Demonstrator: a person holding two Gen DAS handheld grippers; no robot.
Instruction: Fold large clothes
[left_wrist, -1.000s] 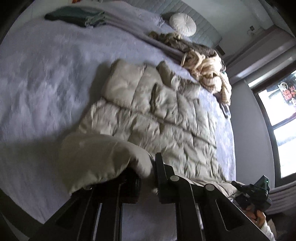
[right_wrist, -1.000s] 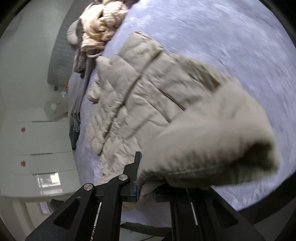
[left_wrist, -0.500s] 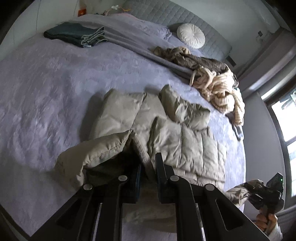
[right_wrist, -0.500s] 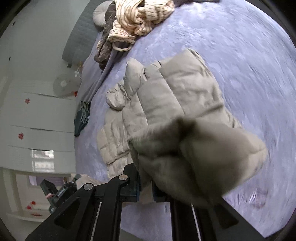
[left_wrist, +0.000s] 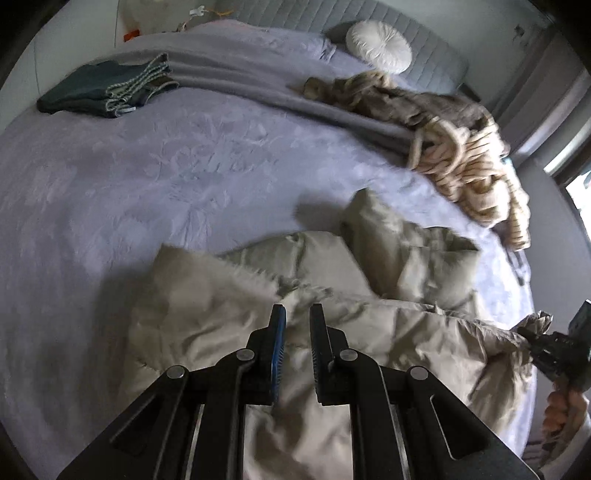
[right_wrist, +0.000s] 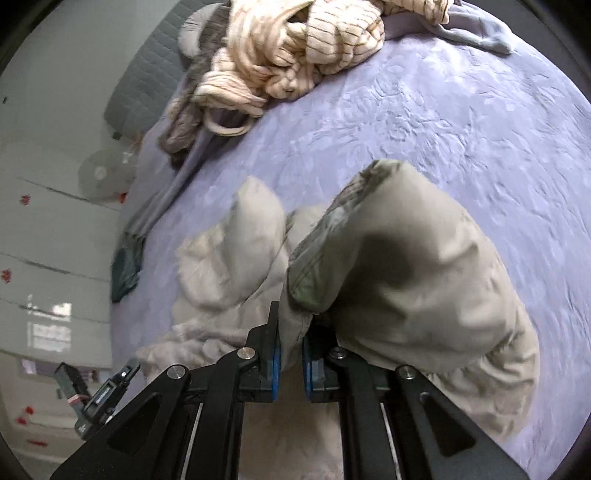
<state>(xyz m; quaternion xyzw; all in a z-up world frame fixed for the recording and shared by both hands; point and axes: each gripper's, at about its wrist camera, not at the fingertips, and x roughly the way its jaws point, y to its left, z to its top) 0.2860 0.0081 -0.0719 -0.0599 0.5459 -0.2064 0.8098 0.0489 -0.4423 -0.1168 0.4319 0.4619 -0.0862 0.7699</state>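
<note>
On lilac bed (left_wrist: 155, 173): beige puffer jacket (left_wrist: 406, 332) bunched, long axis across both claws. Left gripper (left_wrist: 297, 314) spread, empty, over near hem. Right gripper (right_wrist: 291, 332) pinching hem fold, lifted.

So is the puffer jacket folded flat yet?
No. The puffer jacket lies bunched, part of it lifted in the right tongs.

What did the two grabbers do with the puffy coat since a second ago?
The left gripper let go: its fingers now stand apart with no cloth between them. The puffy coat was folded away from the near edge, onto itself. The right gripper still pinches the coat. The striped sweater pile and dark folded clothes stayed put.
</note>
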